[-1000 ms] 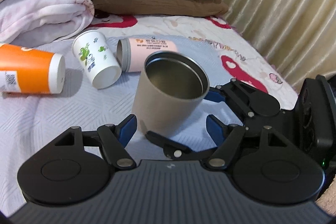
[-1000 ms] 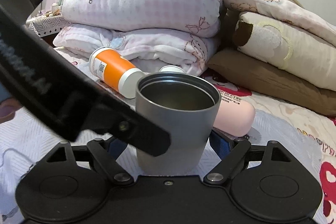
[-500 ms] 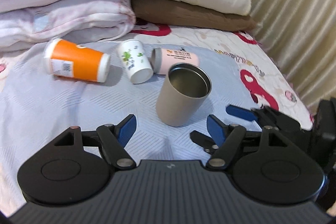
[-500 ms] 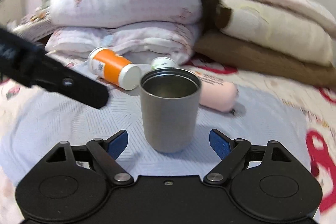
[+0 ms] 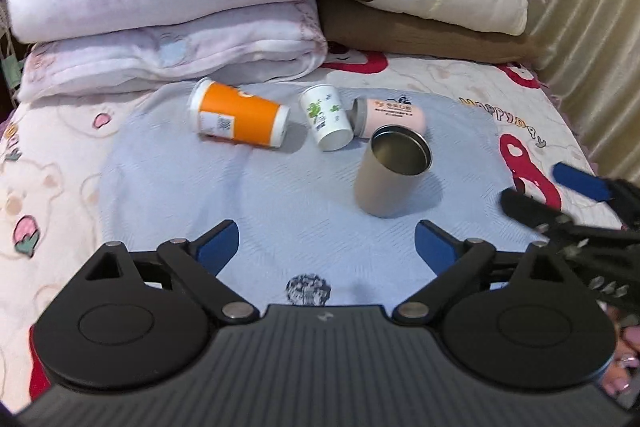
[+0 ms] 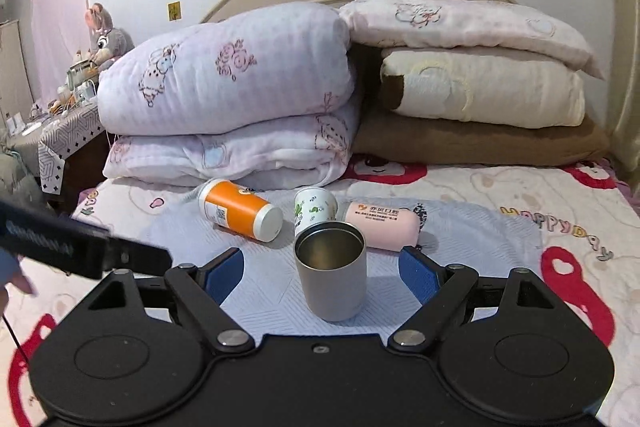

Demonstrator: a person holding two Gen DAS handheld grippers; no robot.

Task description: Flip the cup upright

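Observation:
A grey metal cup (image 5: 390, 179) stands upright on the pale blue cloth (image 5: 180, 187); it also shows in the right wrist view (image 6: 332, 275). Behind it lie three cups on their sides: an orange one (image 5: 236, 119), a small white one with green print (image 5: 326, 117) and a pink one (image 5: 390, 113). My left gripper (image 5: 326, 247) is open and empty, well back from the grey cup. My right gripper (image 6: 322, 269) is open and empty, its blue pads wide apart on either side of the cup and nearer me, touching nothing. The right gripper also shows in the left wrist view (image 5: 560, 203).
Folded pink quilts (image 6: 240, 99) and cream and brown bedding (image 6: 480, 107) are stacked at the headboard behind the cups. A curtain (image 5: 600, 27) hangs on the right. A cluttered side table (image 6: 60, 115) stands at the far left.
Both grippers have drawn back from the grey cup, which stays upright on the cloth. The cup looks smaller and farther in both views.

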